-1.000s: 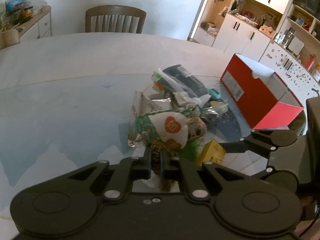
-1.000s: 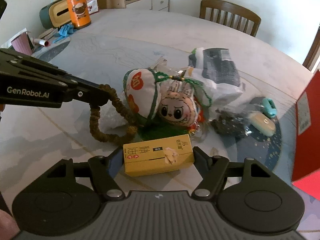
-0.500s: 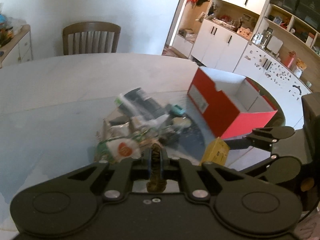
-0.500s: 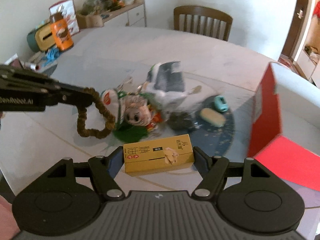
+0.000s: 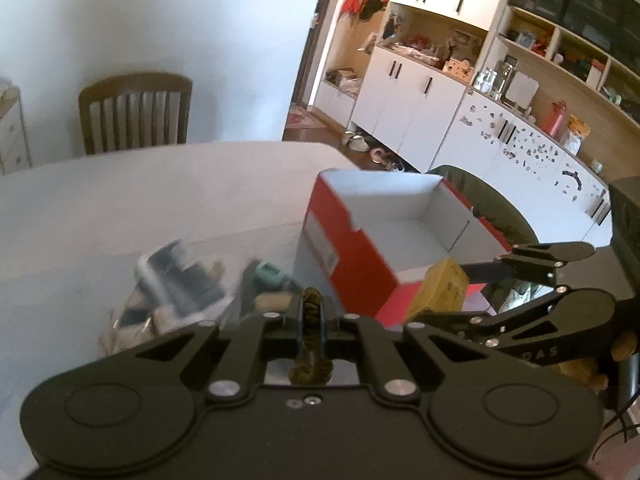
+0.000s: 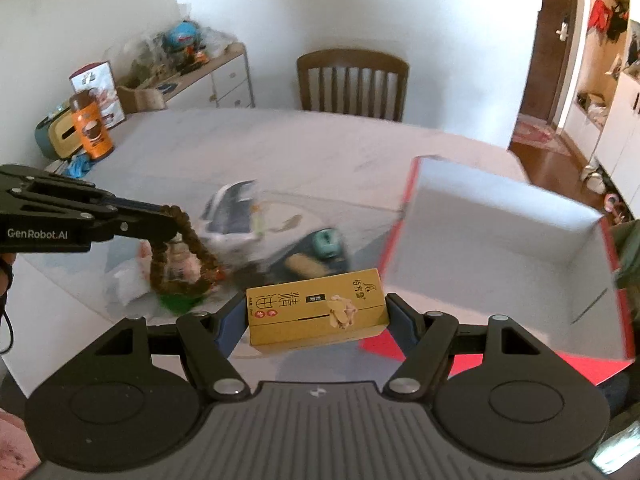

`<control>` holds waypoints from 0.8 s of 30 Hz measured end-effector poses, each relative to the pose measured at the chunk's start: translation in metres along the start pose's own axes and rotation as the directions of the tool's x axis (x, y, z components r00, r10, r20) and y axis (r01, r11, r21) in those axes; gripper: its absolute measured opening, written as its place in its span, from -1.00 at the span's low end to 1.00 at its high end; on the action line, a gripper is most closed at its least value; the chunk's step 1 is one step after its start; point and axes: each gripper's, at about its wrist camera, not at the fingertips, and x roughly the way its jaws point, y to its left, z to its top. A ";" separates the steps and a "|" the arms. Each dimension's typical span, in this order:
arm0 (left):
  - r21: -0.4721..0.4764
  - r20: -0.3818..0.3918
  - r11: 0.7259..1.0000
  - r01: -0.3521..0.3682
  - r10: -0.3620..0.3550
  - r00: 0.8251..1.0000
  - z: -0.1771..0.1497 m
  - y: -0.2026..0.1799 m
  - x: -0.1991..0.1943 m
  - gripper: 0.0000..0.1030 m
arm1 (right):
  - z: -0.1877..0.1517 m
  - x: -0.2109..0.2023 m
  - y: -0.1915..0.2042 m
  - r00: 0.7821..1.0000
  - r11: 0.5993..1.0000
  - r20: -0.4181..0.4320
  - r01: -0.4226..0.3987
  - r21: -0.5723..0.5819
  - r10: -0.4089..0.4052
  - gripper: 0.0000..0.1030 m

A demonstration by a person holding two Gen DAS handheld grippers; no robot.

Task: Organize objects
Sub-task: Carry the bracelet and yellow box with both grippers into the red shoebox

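objects to be organized are split between the two grippers and a blurred heap on the table [image 6: 280, 148]. a yellow carton [image 6: 317, 306] with printed characters is clamped lengthwise between the fingers of the right gripper [image 6: 316, 314], whose jaws are set wide enough to span the carton's ends; it is held off the table, just left of the near corner of a red box [image 6: 508, 248] with a grey-white interior. that box lies ahead and to the right of the right gripper, its open top is turned toward the camera, and nothing is seen inside it. a brown beaded loop [image 6: 184, 252] is pinched in the nearly closed tips of the left gripper [image 6: 170, 222], and is seen hanging below them, ahead and to the left of the right gripper. from the left wrist view the same loop [image 5: 312, 336] is seen squeezed in the narrow slot between the left gripper's [image 5: 312, 312] fingers, with the red box [image 5: 384, 232] ahead and slightly right, and the right gripper [image 5: 444, 292] with the carton [image 5: 440, 286] beside the box's near corner. below and beyond the loop a motion-blurred pile is made out: a white and dark packet [image 6: 234, 216], a teal item [image 6: 326, 242] and a pale oblong piece [image 6: 306, 266]; finer detail cannot be told. past the table a wooden chair [image 6: 352, 84] is seen against the wall, and an orange canister [image 6: 90, 128] stands at the far left edge.
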 end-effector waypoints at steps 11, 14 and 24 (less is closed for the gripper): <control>0.050 0.027 0.999 -0.003 0.001 1.000 0.055 -0.070 0.049 -0.88 | 0.003 -0.008 -0.094 0.998 0.998 0.016 0.054 0.012 -0.054 0.41; 0.049 0.017 0.999 0.003 -0.004 1.000 0.068 -0.084 0.070 -0.88 | -0.001 -0.005 -0.114 0.998 0.998 0.009 0.060 0.028 -0.060 0.41; 0.002 -0.005 0.999 0.042 -0.042 0.999 0.109 -0.112 0.141 -0.88 | -0.008 0.015 -0.166 0.993 0.992 -0.027 0.117 0.049 -0.116 0.41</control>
